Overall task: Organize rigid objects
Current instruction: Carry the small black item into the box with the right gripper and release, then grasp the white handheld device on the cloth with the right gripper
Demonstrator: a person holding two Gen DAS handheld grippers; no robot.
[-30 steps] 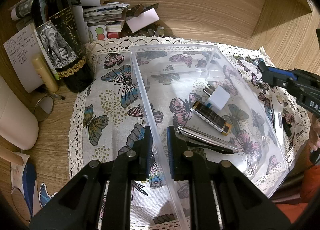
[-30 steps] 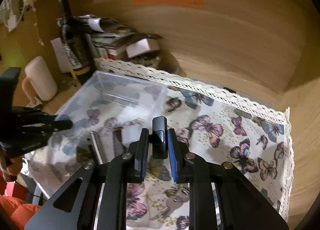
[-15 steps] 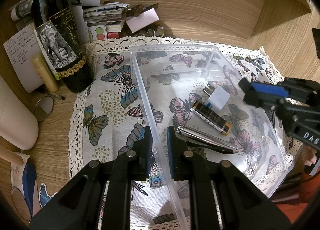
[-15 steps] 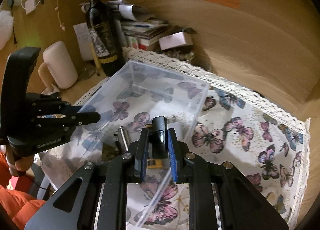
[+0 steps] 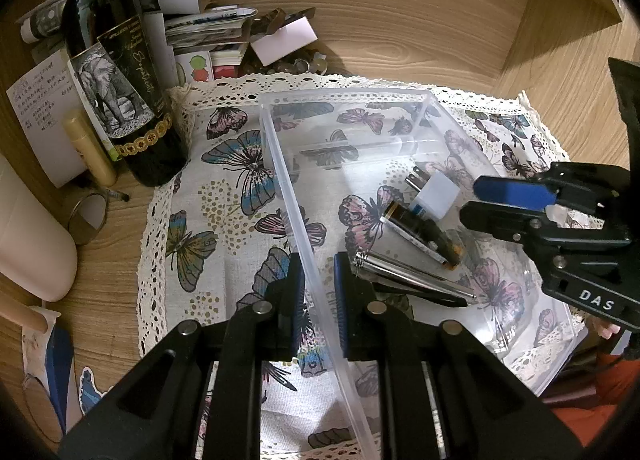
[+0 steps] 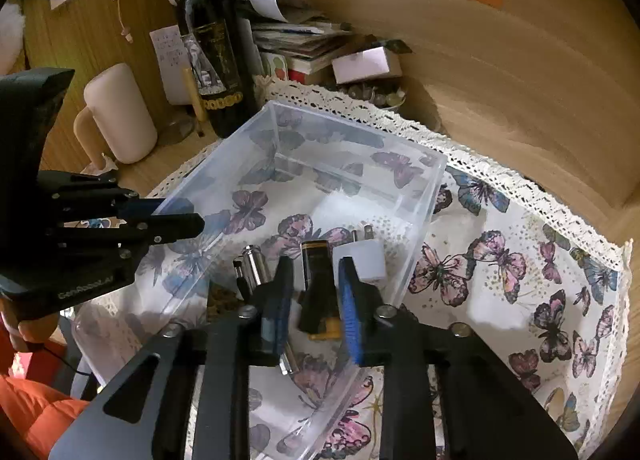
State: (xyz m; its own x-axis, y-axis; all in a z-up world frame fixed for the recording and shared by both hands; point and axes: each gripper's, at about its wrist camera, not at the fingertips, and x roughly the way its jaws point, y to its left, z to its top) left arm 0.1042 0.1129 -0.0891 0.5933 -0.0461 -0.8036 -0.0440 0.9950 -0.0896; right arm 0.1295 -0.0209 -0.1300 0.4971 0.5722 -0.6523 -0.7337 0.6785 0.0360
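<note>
Your left gripper (image 5: 316,292) is clenched on the long near wall of the clear plastic bin (image 5: 280,164), one pad inside and one outside; your right gripper (image 6: 314,296) hangs over the bin's other side with its jaws opening, and the dark object (image 6: 320,292) it carried sits between the pads, though you cannot tell whether they still press it; inside the bin lie a white plug adapter (image 5: 434,194), a dark lighter-like bar (image 5: 420,230) and a silver pen (image 5: 412,274), close together toward the right half, so the far left half of the bin floor is bare; the bin rests on a butterfly-print cloth (image 5: 208,196) with a lace edge, spread on the wooden desk (image 5: 400,28); behind the cloth, a wine bottle (image 5: 116,72) stands just beside the bin's far corner, with a heap of papers and booklets (image 5: 208,24) and a cream mug (image 6: 120,116) near it; these crowd the back left; to the right the cloth (image 6: 520,280) is open up to the lace edge and the wooden side wall.
</note>
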